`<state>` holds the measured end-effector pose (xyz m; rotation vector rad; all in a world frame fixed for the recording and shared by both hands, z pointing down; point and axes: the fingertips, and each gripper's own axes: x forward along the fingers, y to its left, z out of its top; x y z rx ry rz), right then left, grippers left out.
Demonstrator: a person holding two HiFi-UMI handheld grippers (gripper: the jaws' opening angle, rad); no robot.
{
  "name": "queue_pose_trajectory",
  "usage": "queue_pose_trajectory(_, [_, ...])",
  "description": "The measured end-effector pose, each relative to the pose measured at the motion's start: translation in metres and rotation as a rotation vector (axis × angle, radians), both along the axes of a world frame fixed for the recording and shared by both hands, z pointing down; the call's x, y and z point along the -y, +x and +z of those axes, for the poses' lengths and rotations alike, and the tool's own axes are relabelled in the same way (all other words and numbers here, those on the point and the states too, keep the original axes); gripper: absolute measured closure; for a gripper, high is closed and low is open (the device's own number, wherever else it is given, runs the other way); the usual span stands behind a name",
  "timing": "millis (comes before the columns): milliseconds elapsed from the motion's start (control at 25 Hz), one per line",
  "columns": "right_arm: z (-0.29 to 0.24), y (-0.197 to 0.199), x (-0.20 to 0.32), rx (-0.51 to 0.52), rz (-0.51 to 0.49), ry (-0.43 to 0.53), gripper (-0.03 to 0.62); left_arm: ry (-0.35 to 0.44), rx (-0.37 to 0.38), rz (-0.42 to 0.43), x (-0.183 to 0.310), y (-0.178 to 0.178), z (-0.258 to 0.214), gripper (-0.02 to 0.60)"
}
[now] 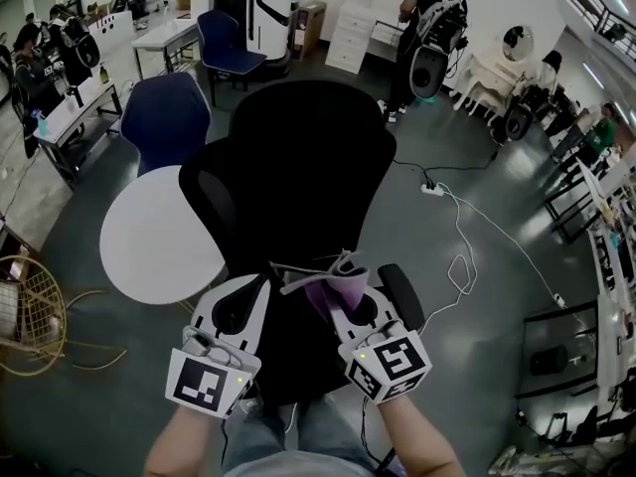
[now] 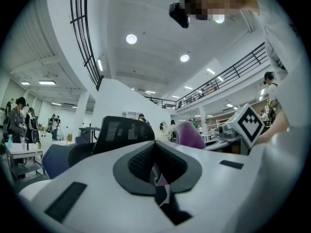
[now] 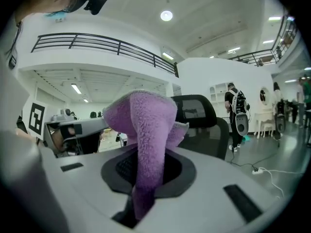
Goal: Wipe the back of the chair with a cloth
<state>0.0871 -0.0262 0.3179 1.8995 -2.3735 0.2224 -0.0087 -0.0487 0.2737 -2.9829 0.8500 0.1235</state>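
As the cloth [image 3: 146, 130] is soft & light, my right tool [image 3: 146, 178] clamps its bunched fold; left tool [image 2: 156, 171] is closed on an edge.

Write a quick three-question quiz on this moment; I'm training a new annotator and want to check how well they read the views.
1. True or false: the right gripper is shut on the purple cloth.
2. Pick one: the cloth is (A) pressed flat on the backrest, (B) held up, off the black chair, (C) lying on the floor.
3. Fill in: the round table beside the chair is ____ in colour.
Key: 1 true; 2 B; 3 white.
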Motion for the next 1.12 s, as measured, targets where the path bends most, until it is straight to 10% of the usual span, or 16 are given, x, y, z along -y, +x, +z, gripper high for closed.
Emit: queue_pose_trajectory(1120, [-0.036,0.002,-0.005,0.007,0.018,0.084,0.545,-0.009,0.007,0.041,-0.008,0.01,-0.014,0.571])
